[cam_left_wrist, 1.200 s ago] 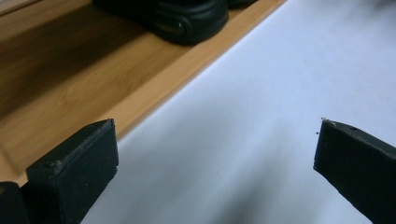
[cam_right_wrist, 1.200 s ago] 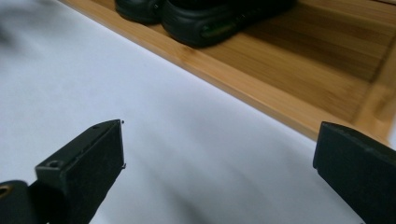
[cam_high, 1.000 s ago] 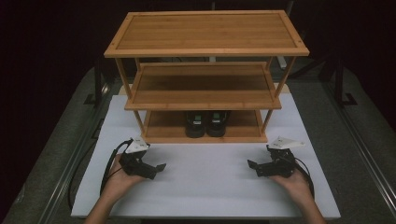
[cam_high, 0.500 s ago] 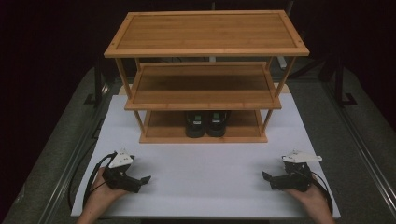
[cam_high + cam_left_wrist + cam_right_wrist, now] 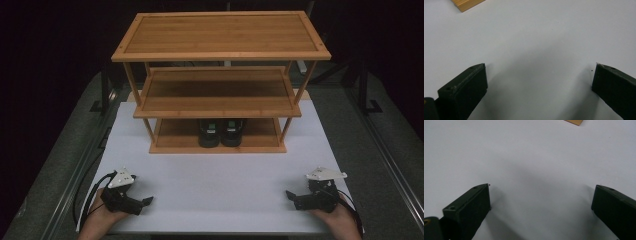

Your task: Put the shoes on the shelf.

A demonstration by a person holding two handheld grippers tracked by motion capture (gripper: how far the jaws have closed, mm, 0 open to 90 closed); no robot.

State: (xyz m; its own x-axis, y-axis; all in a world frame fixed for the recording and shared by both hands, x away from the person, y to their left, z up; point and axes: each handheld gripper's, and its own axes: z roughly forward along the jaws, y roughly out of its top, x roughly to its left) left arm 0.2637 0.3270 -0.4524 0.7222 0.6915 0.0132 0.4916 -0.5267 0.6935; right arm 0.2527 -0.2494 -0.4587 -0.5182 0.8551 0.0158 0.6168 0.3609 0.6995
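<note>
shoes (image 5: 221, 132), a dark pair, sit side by side on the bottom tier of the wooden rack (image 5: 220, 35), which suggests the putting-away is done and little or nothing is left. left gripper (image 5: 141, 204) and right gripper (image 5: 293, 197) rest at the near corners of the white table (image 5: 220, 185), well apart from the rack. both have jaws spread wide and hold nothing.

Two black handheld grippers
Left gripper (image 5: 146, 202) and right gripper (image 5: 289, 195): grey three-cornered top plates, black trailing cables, blocky jaws with small screw holes.
</note>
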